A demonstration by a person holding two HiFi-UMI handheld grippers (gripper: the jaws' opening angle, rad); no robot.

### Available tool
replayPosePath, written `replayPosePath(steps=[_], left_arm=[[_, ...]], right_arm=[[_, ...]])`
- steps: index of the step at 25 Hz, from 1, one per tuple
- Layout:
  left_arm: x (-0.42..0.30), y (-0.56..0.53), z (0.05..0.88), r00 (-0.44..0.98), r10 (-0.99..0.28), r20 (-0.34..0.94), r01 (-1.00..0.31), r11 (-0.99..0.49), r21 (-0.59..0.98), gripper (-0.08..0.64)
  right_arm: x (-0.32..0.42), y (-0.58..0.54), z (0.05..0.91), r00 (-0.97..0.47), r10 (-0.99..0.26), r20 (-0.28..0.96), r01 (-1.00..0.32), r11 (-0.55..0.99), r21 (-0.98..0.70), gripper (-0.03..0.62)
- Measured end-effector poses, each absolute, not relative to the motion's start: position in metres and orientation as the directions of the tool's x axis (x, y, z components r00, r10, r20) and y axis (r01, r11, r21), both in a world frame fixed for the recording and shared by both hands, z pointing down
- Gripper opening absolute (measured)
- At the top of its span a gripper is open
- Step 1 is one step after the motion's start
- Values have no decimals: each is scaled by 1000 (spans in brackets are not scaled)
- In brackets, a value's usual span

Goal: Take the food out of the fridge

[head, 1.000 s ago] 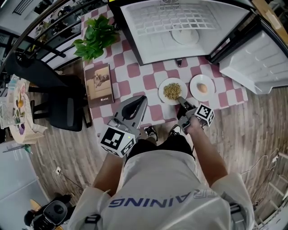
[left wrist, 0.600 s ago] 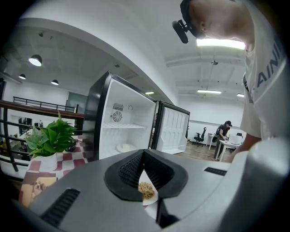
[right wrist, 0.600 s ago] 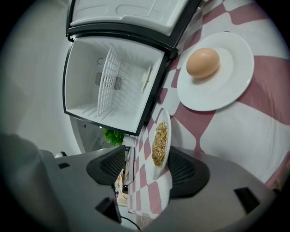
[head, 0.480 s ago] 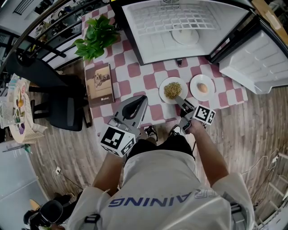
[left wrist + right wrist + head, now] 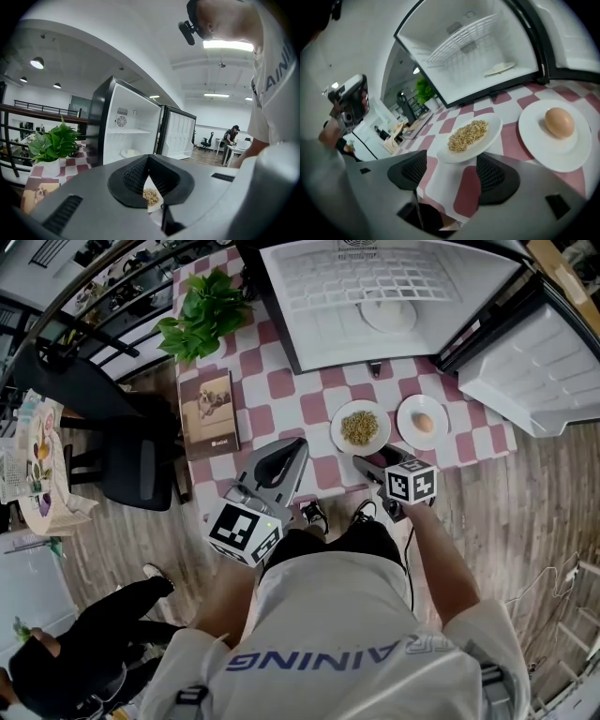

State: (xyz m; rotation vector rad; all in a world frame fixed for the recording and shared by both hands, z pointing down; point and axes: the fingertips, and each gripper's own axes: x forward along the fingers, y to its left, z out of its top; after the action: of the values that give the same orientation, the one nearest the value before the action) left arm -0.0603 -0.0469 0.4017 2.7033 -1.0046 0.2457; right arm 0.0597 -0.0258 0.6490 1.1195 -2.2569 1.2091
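A white plate of grains (image 5: pixel 360 427) sits on the checked table (image 5: pixel 281 390), with a white plate holding an egg (image 5: pixel 423 423) just to its right. My right gripper (image 5: pixel 367 463) is just short of the grain plate (image 5: pixel 468 136). Its jaws have just been opening and now stand wide with nothing between them, a little back from the plate's near rim. The egg (image 5: pixel 559 122) lies to the right. My left gripper (image 5: pixel 292 450) hangs over the table's near edge, its fingertips together and empty (image 5: pixel 148 159). Another plate (image 5: pixel 389 315) lies inside the open fridge (image 5: pixel 319 296).
The fridge door (image 5: pixel 530 371) swings out at the right. A potted plant (image 5: pixel 202 320) and a book (image 5: pixel 206 415) are on the table's left part. A black chair (image 5: pixel 131 465) stands left of the table. A person (image 5: pixel 84 662) crouches at the lower left.
My right gripper let go of the grain plate's rim, opened, rolled and drew back toward me. The left gripper stayed put. A person came into the lower left.
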Motion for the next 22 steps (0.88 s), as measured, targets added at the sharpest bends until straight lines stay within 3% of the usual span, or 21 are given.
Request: replayPosePath(steps=[7,22], left_arm=[[-60,-44,402,747,-620,238,-661,-730,172,6],[-54,-41,404,765,-605,219,-642,-745,182,6]], right_arm=[[63,-15,667,-526,-356,772,-808,493,-324,319],[69,-2,686,-455,-234,859,-818,492,-299,319]])
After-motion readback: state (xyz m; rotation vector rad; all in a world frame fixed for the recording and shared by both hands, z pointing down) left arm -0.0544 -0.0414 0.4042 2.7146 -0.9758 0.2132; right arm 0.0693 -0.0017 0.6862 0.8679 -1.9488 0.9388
